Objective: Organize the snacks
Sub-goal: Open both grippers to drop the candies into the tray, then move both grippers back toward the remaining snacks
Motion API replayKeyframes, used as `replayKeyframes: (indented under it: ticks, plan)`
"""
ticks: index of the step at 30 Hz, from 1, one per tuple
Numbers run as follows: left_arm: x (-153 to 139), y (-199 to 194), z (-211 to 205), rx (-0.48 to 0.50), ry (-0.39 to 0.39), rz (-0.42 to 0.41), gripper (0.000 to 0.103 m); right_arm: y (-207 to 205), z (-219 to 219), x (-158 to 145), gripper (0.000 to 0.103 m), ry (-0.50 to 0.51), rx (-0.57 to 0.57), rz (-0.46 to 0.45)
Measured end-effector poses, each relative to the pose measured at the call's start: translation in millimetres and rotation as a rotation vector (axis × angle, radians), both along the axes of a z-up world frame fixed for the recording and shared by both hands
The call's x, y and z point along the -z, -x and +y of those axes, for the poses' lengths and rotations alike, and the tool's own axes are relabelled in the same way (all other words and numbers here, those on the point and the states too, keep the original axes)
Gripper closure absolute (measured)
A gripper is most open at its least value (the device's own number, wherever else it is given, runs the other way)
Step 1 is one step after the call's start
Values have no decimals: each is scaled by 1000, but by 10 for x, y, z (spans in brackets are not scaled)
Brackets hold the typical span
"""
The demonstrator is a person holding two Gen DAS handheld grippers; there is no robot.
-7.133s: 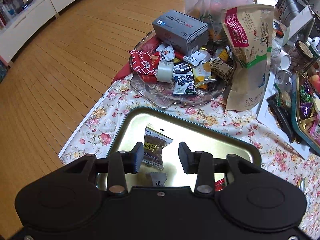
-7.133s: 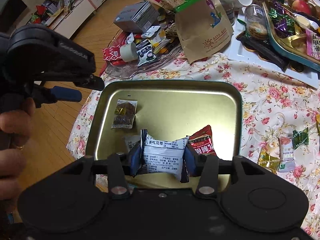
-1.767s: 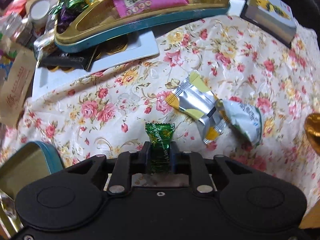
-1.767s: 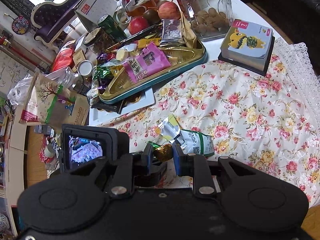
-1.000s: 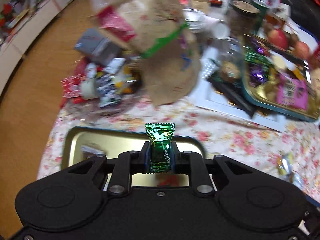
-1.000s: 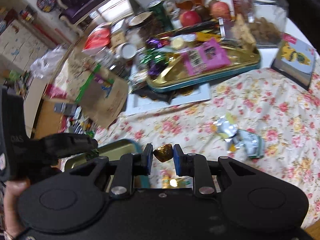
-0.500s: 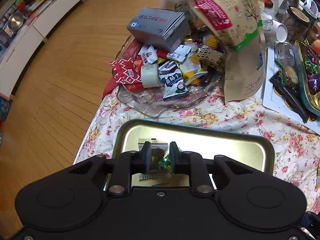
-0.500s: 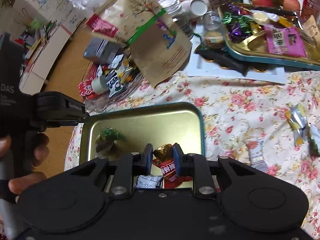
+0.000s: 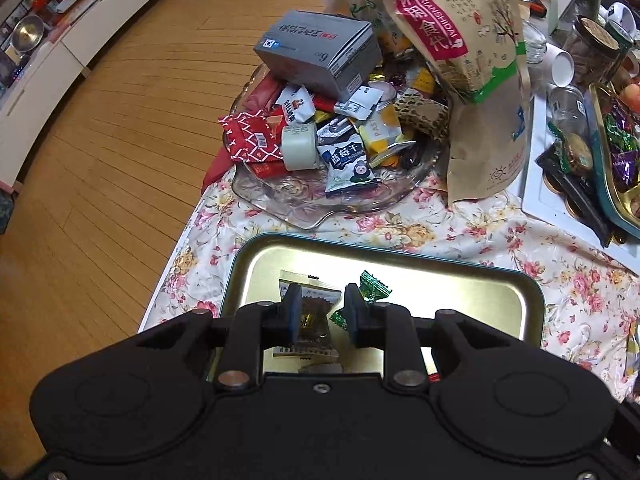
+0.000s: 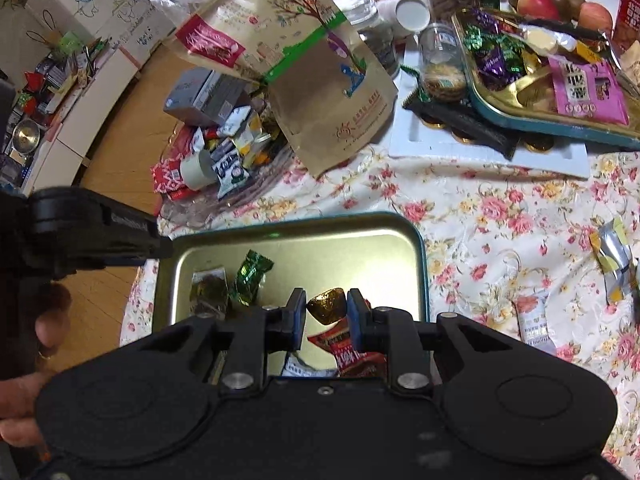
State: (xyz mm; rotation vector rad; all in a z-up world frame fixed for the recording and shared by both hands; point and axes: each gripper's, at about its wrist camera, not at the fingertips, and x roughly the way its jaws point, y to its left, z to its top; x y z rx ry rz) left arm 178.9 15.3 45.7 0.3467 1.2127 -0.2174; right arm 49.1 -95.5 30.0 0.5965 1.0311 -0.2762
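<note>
Right wrist: right gripper [image 10: 327, 309] jaws opening, gold candy [image 10: 326, 305] between pads, likely light, foil slippery, crushable; grip mid-body. Left gripper [image 9: 319, 309] opening, empty; green candy [image 9: 370, 289] in tray [image 9: 532, 300].

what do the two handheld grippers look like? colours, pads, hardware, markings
Both the left gripper and right gripper are matte black plastic, with two round embossed discs, silver screws at the finger bases and blue pads. In the right view, the left one's side carries raised lettering, unreadable.
</note>
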Motion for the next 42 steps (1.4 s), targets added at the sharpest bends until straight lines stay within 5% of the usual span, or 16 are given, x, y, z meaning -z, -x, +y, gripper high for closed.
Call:
replayKeyframes:
  ticks: [7, 25, 42]
  plan:
    - [-10, 36, -51, 15, -7, -9, 69, 8, -2, -133, 70, 48, -7, -70]
    - [-26, 112, -124, 26, -14, -21, 69, 63, -53, -61, 70, 68, -24, 29]
    - [-107, 530, -685, 173, 30, 2, 69, 371, -537, 17, 70, 92, 43, 102]
